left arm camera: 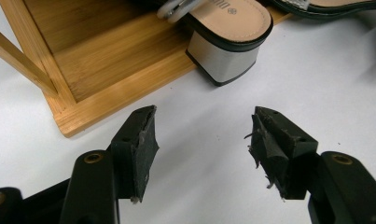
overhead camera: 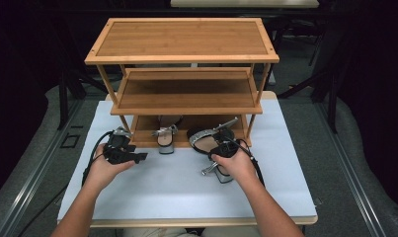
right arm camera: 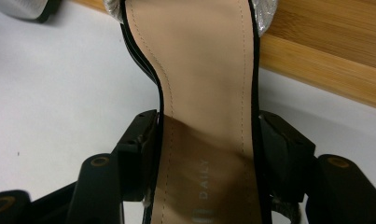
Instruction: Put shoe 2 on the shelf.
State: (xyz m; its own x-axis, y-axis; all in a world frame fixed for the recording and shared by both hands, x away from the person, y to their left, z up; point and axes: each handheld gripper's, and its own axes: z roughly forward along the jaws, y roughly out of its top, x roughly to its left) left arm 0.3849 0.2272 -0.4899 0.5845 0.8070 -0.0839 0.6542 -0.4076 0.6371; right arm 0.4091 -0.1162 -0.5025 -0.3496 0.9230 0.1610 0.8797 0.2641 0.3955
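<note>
A block-heeled sandal point(overhead camera: 165, 139) with a silver heel point(left arm camera: 224, 58) stands on the bottom shelf of a bamboo shoe rack point(overhead camera: 181, 54), its heel hanging over the front edge. A second sandal point(right arm camera: 204, 84) with a tan insole lies in front of the rack. Its toe reaches the bottom shelf and its heel point(overhead camera: 224, 174) points toward me. My right gripper point(right arm camera: 206, 154) is shut on this sandal across the sole's waist, one jaw on each side. My left gripper point(left arm camera: 202, 144) stands open and empty over the white table, just short of the first sandal's heel.
The rack has three shelves and stands at the back of the white table point(overhead camera: 177, 187); its top and middle shelves point(overhead camera: 186, 94) hold nothing. The rack's front left corner point(left arm camera: 66, 126) lies close to my left jaw. Dark floor surrounds the table.
</note>
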